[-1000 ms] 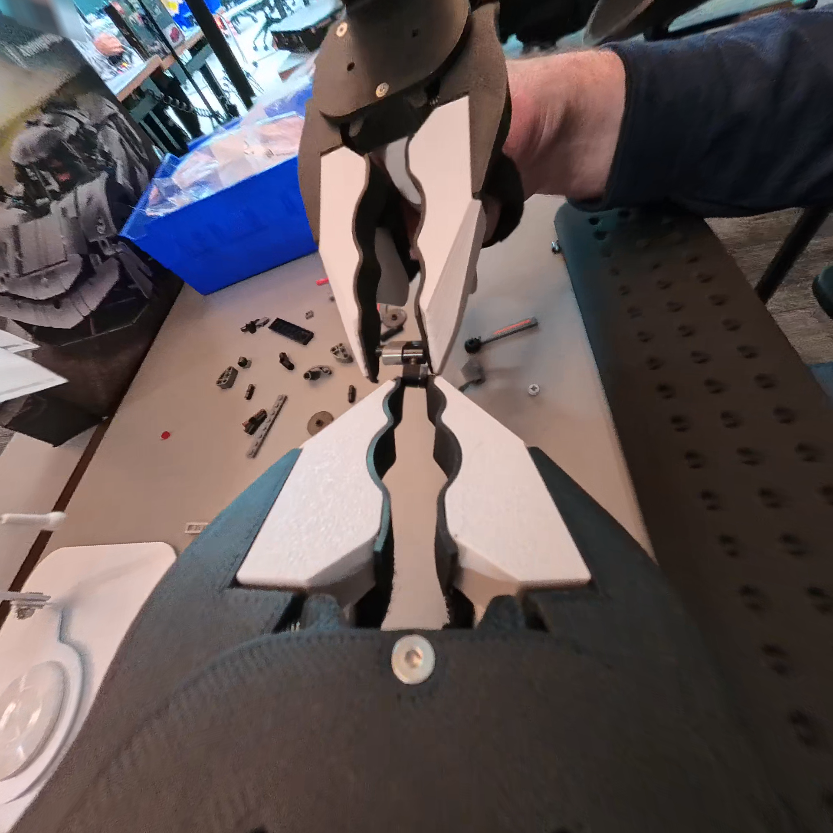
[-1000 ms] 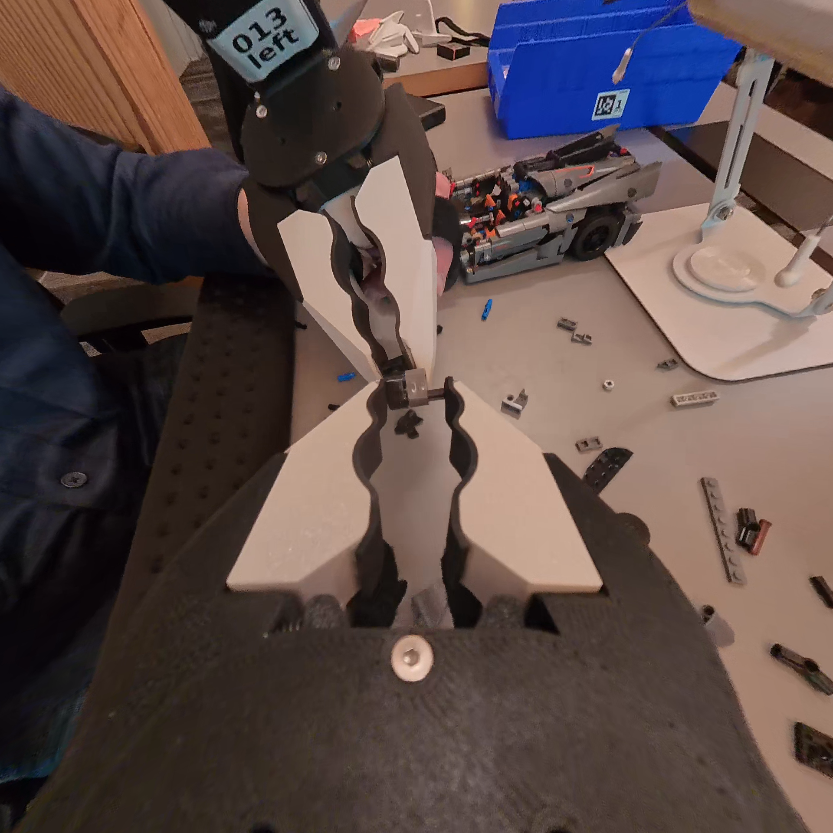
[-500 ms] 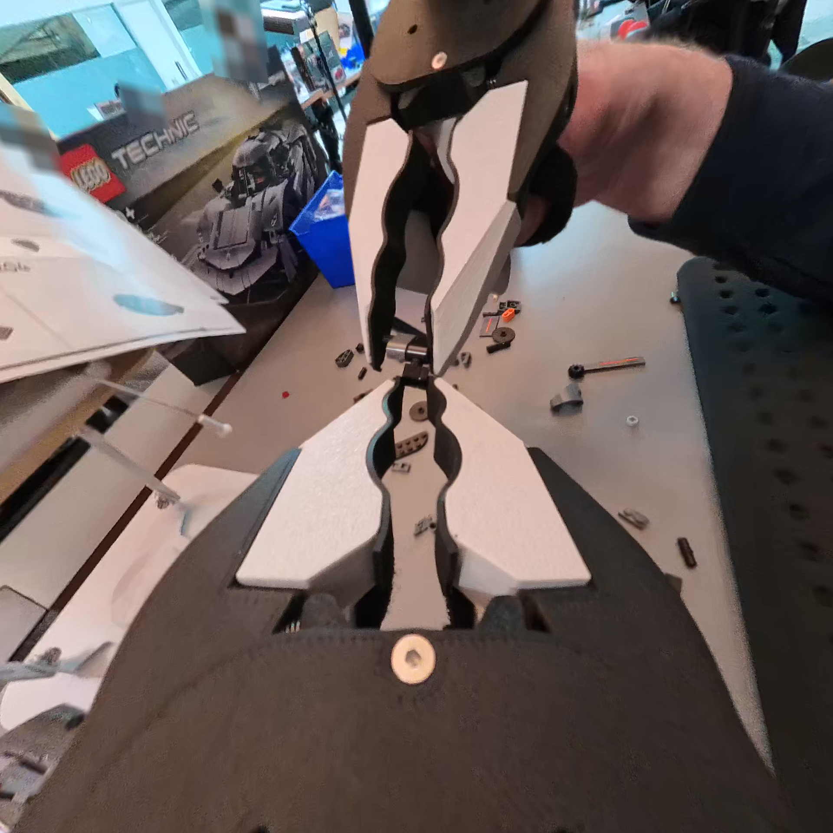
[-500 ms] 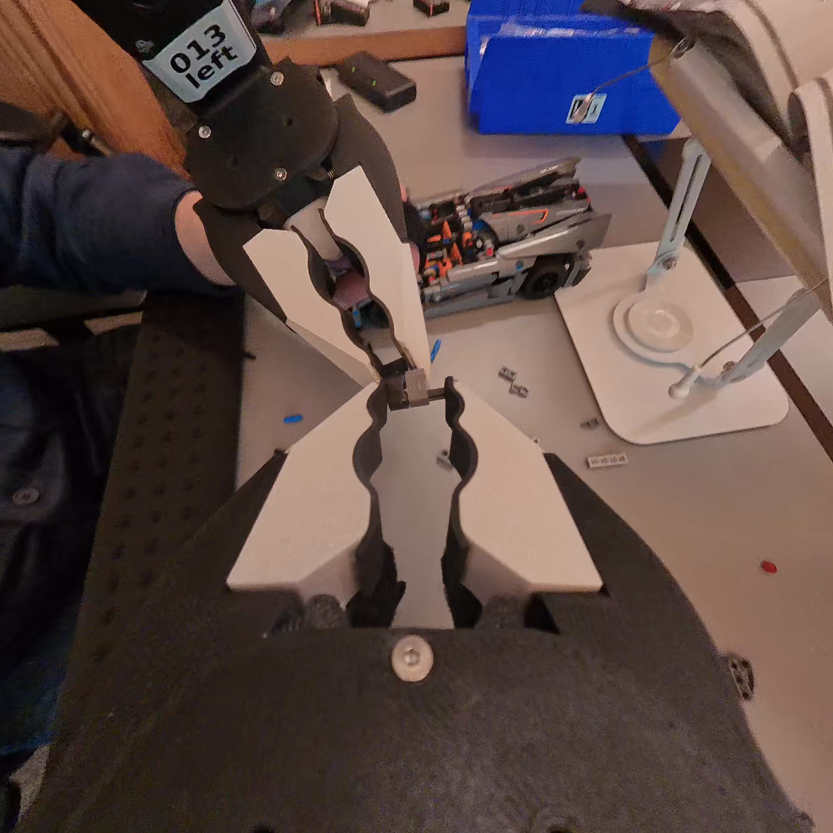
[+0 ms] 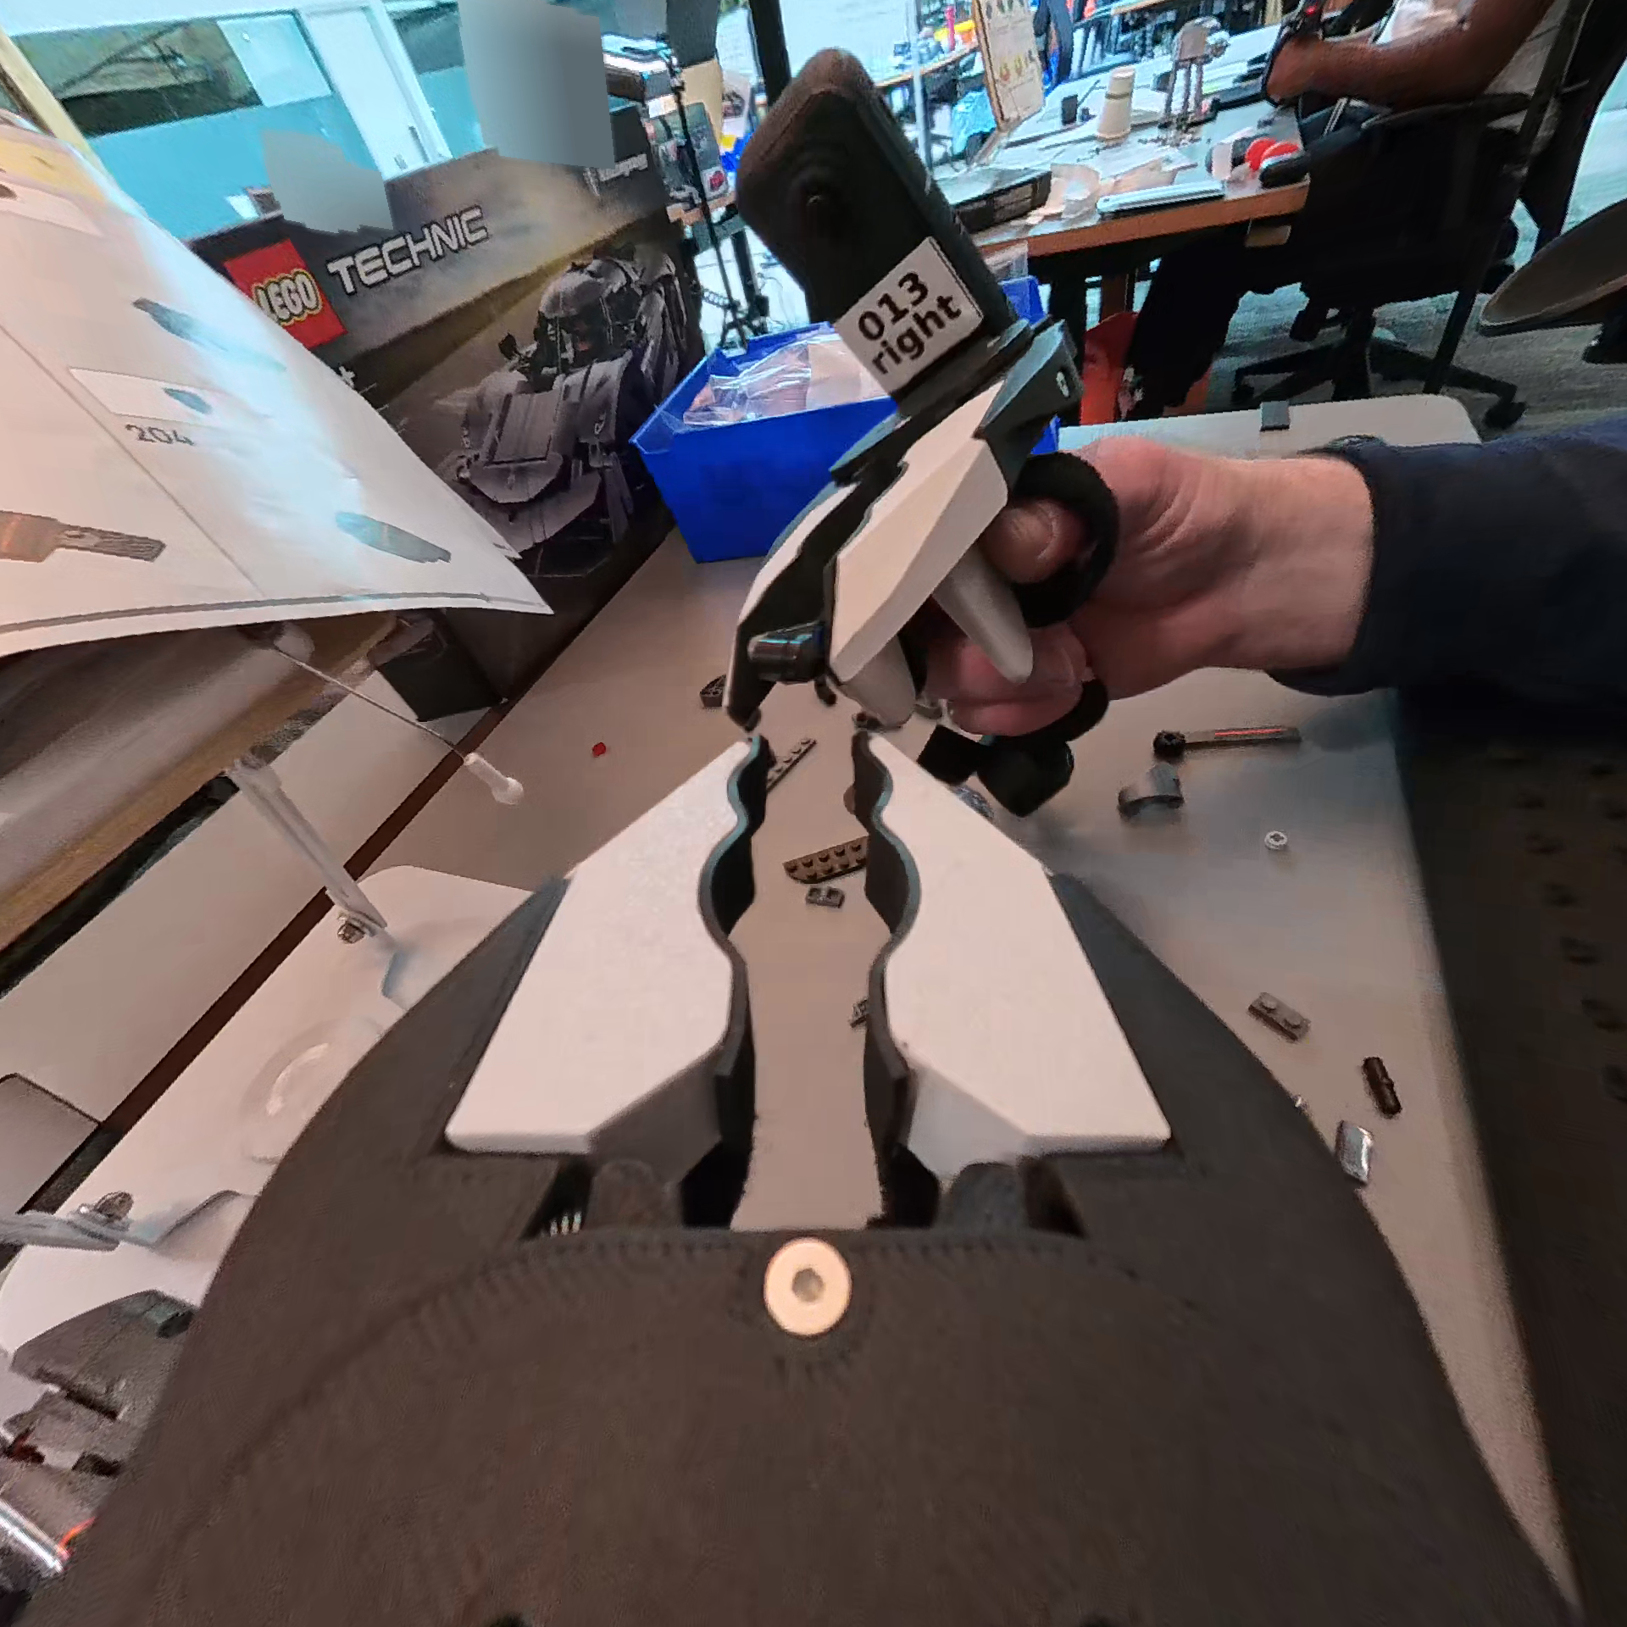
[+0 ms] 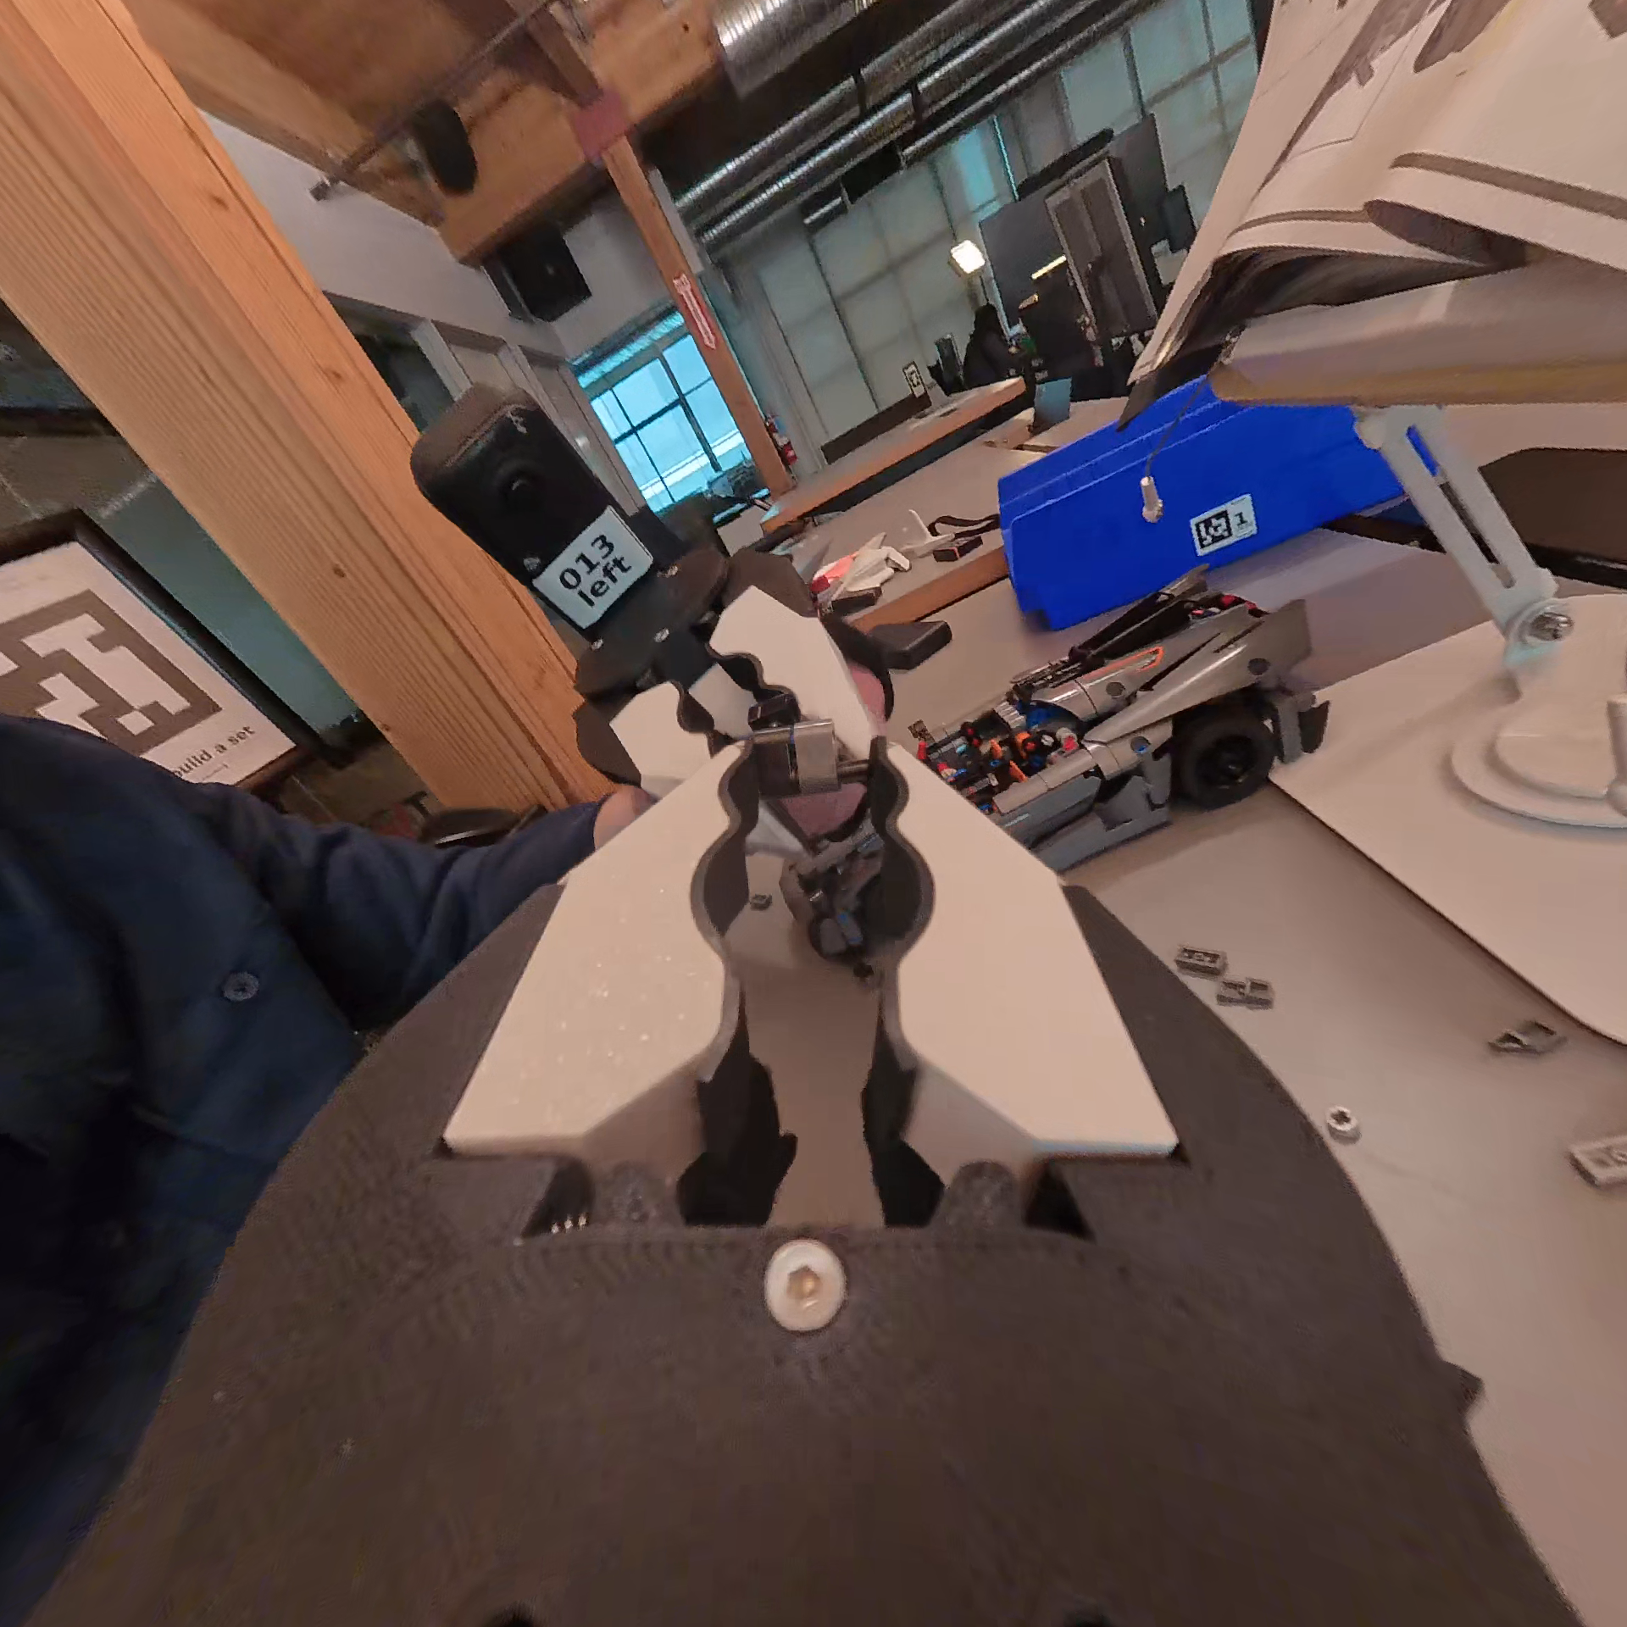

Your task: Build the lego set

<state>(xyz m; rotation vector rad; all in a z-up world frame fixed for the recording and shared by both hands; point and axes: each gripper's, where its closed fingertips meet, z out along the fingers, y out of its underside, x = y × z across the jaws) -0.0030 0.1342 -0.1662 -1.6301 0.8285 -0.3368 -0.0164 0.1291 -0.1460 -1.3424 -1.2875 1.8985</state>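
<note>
Two grippers meet above the bench

Right gripper fingers clamp a small grey lego piece; left gripper fingers stand apart, empty.

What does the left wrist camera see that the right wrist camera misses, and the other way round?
Only the left wrist view shows the set's box and loose dark parts on the table.

Only the right wrist view shows the half-built car and the wooden pillar.

Both show the blue bin, the instruction booklet, and the right gripper shut on a small grey piece.
</note>
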